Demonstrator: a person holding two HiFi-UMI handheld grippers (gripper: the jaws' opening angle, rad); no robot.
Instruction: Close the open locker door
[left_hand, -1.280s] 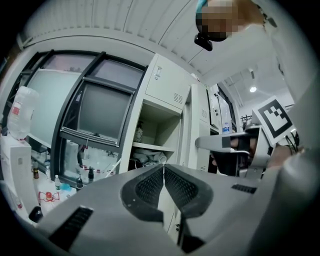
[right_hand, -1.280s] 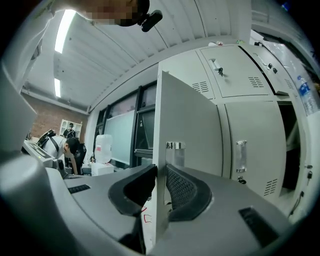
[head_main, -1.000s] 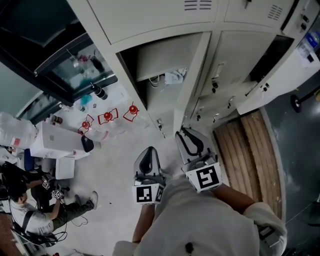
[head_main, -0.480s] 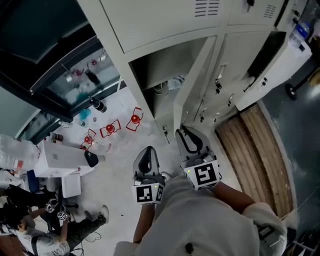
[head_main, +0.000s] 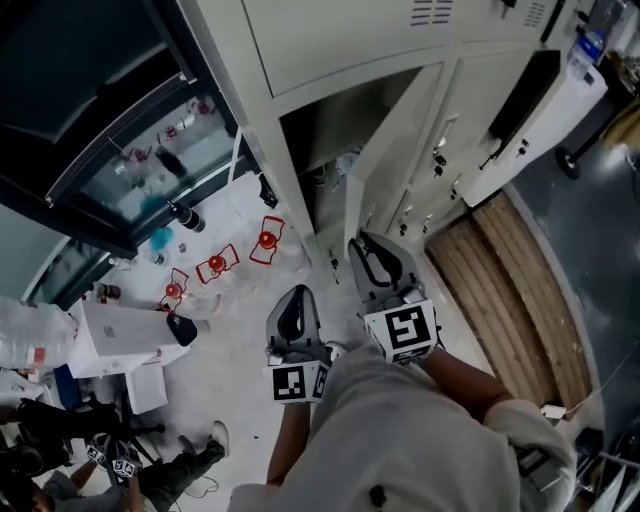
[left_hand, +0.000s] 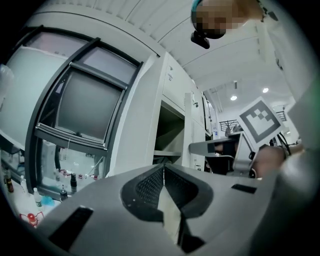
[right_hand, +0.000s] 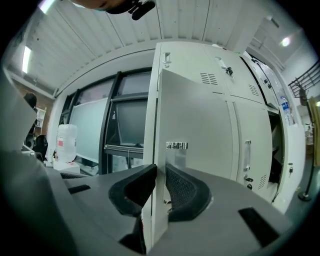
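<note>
The open locker door (head_main: 395, 150) is a pale grey panel that stands out from the locker bank, with its dark compartment (head_main: 320, 135) to its left. My right gripper (head_main: 372, 262) sits at the door's lower free edge. In the right gripper view the door (right_hand: 200, 125) runs edge-on between the pads, and my right gripper (right_hand: 160, 172) is shut on it. My left gripper (head_main: 295, 310) hangs lower left of the door and touches nothing. The left gripper view shows the left gripper (left_hand: 163, 170) with its tips together and the compartment ahead.
Another locker door (head_main: 530, 110) stands open at the right above a wooden pallet (head_main: 510, 290). Red items (head_main: 215, 265) and a white box (head_main: 120, 335) lie on the floor at the left. A dark-framed window (head_main: 120, 120) adjoins the lockers. A person's leg (head_main: 180, 470) shows bottom left.
The head view has drifted, so the lockers sit a little lower and nearer. Both grippers keep about the same place, the right one still on the door's edge.
</note>
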